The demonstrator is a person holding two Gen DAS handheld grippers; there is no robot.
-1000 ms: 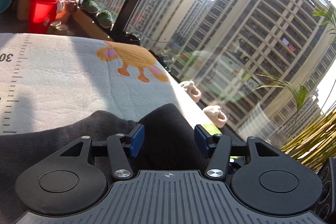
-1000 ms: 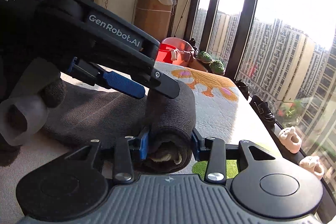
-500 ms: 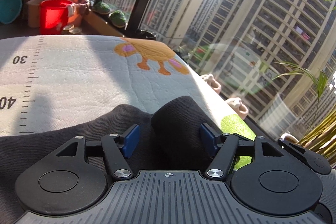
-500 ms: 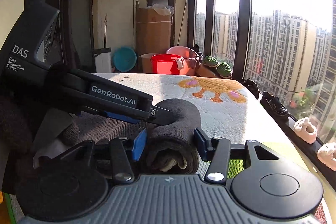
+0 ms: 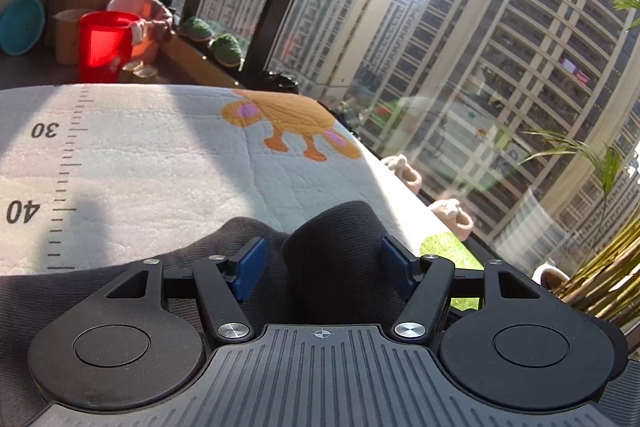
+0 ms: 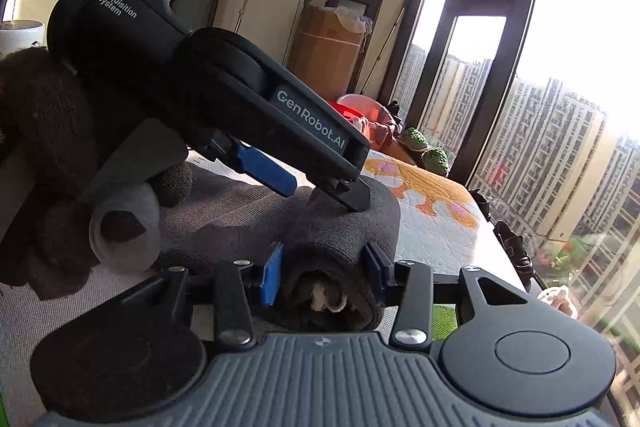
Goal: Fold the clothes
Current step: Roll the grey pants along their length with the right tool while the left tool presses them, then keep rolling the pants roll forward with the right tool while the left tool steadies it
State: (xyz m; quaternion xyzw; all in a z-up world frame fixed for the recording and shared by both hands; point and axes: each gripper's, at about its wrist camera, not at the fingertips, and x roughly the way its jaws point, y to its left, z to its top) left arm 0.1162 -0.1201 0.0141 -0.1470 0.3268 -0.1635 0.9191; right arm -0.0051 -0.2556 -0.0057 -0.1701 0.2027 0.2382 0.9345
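A dark grey garment lies on the white printed mat, with one end rolled into a thick roll. My left gripper is open, its blue pads standing either side of the roll, and from the right wrist view it comes down onto the roll from above. My right gripper has its blue pads pressed against both sides of the roll's near end, shut on it. The flat part of the garment spreads out to the left.
The mat has a ruler print and an orange animal print. A red bucket and basins stand beyond it. A big window runs along the right, with slippers and a plant below.
My left gripper has opened wider around the roll and tilted down onto it. My right gripper has stayed clamped on the roll's end.
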